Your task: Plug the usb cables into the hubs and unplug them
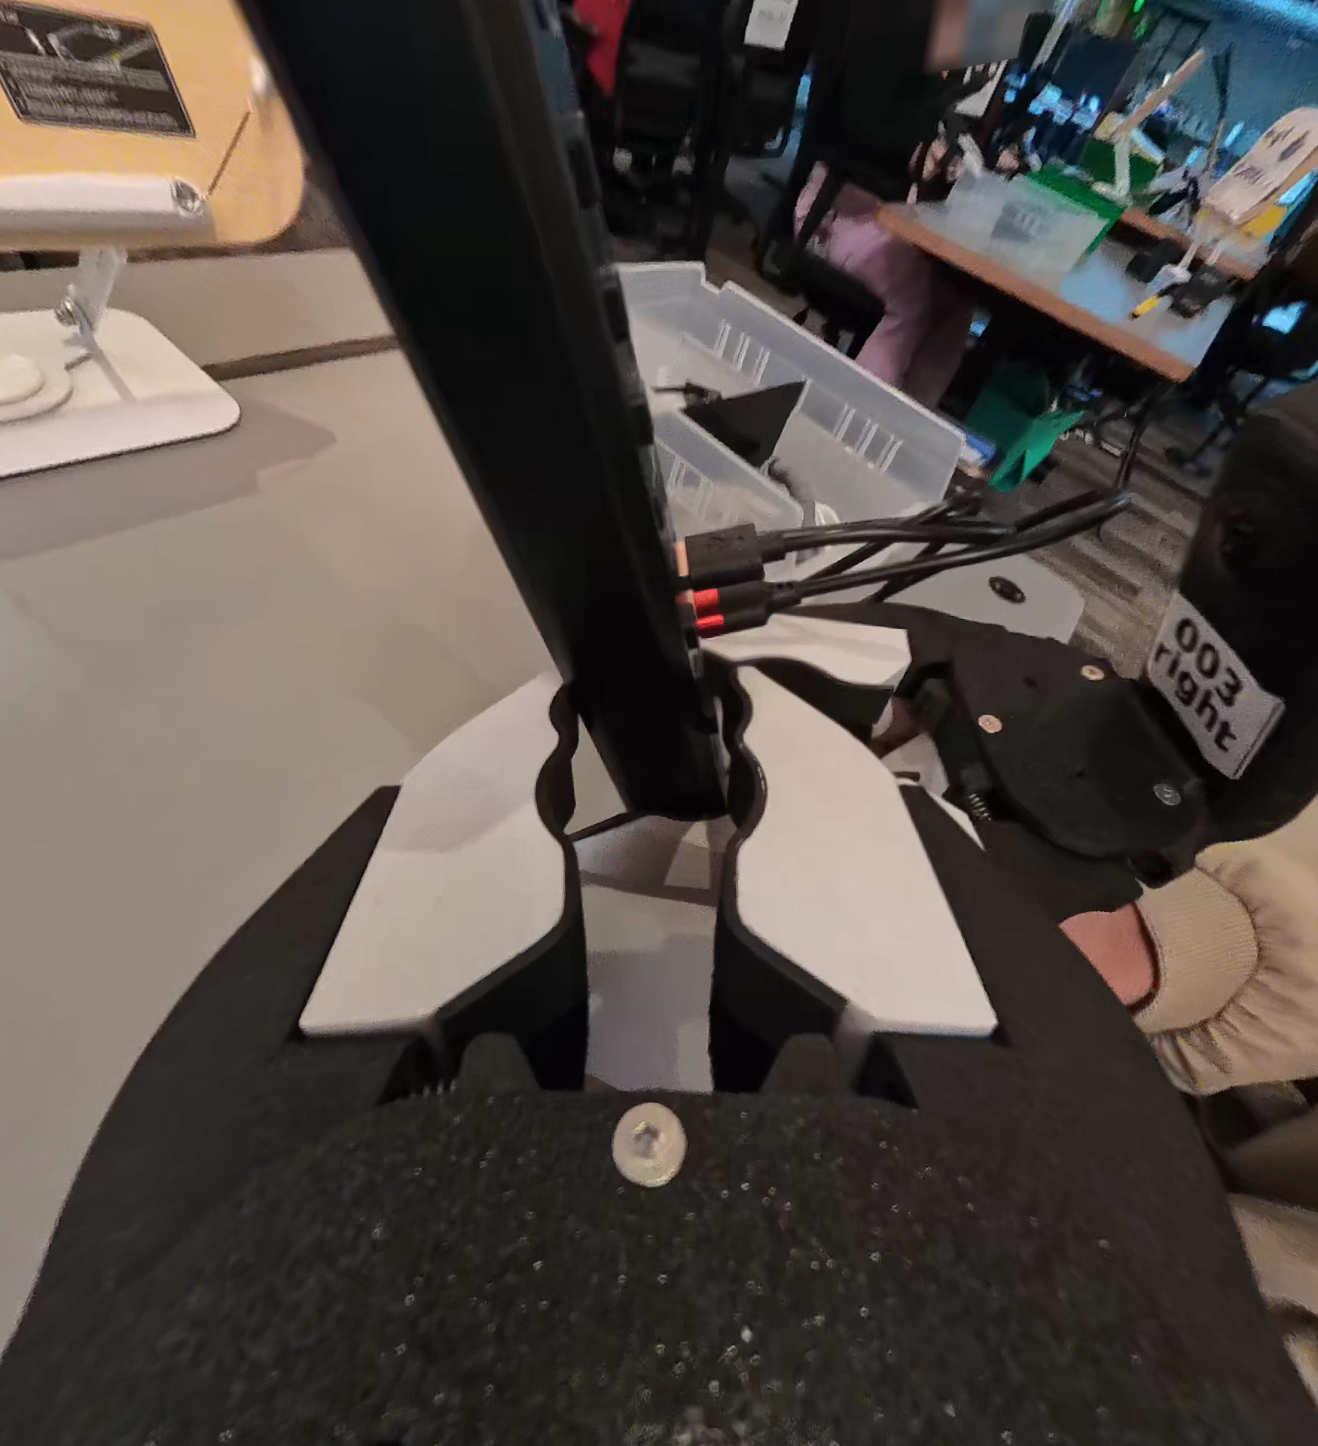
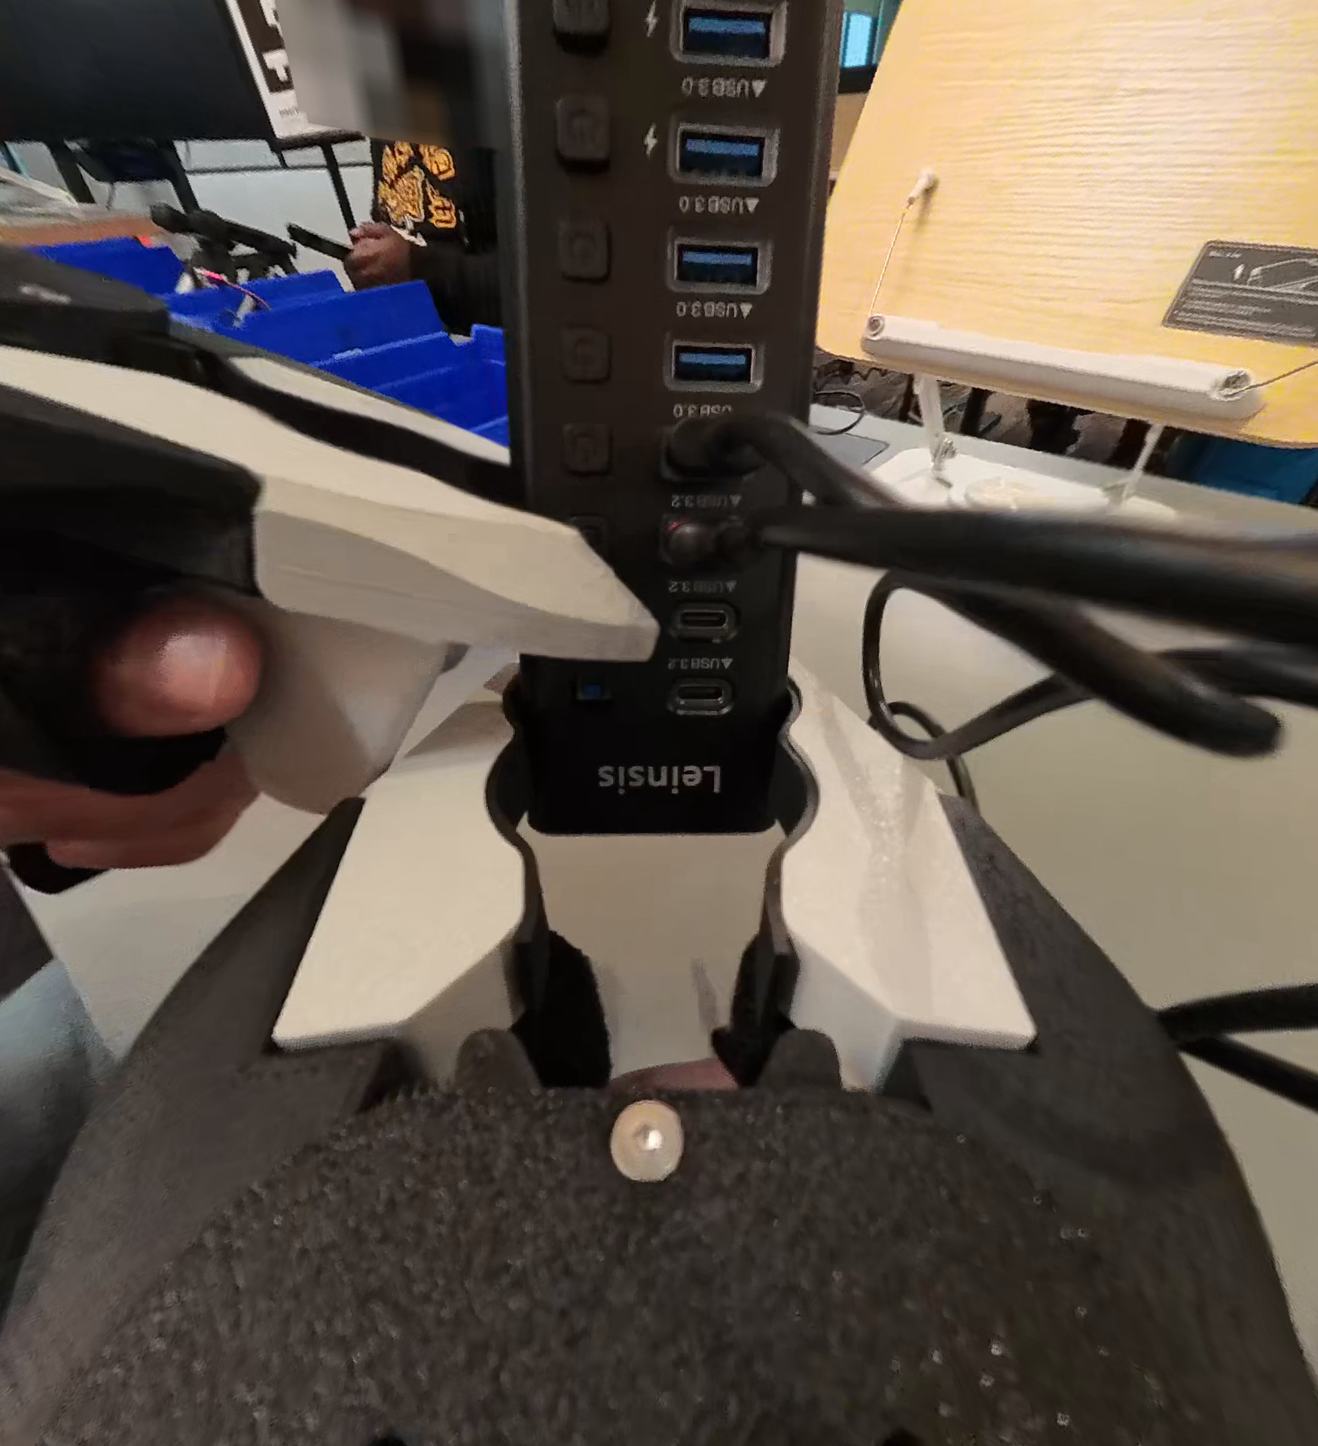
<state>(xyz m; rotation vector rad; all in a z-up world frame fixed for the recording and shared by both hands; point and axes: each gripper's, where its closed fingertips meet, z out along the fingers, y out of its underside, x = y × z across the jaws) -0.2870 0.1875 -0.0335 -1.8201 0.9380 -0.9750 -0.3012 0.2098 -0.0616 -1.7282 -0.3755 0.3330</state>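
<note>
A long black USB hub (image 1: pixel 484 391) stands upright over the grey table. My left gripper (image 1: pixel 648 728) is shut on its lower end across the thin edge. My right gripper (image 2: pixel 652 751) is shut on the same end across its width, facing the port side (image 2: pixel 632 329). Black cables (image 1: pixel 875 548) are plugged into lower ports; three plugs show in the left wrist view, two with red collars (image 1: pixel 707 602). In the right wrist view the plugs (image 2: pixel 695 454) sit above two empty small ports (image 2: pixel 703 622), with several blue ports empty above. The left gripper's white finger (image 2: pixel 444 579) lies across the hub's face.
A wooden book stand (image 2: pixel 1110 196) on a white base (image 1: pixel 53 391) stands behind on the table (image 1: pixel 171 704). A clear plastic bin (image 1: pixel 757 375) and blue bins (image 2: pixel 374 329) lie beyond. Loose cable loops (image 2: pixel 914 704) trail right. People sit at other tables. Left and right tips are no more than a few centimetres apart.
</note>
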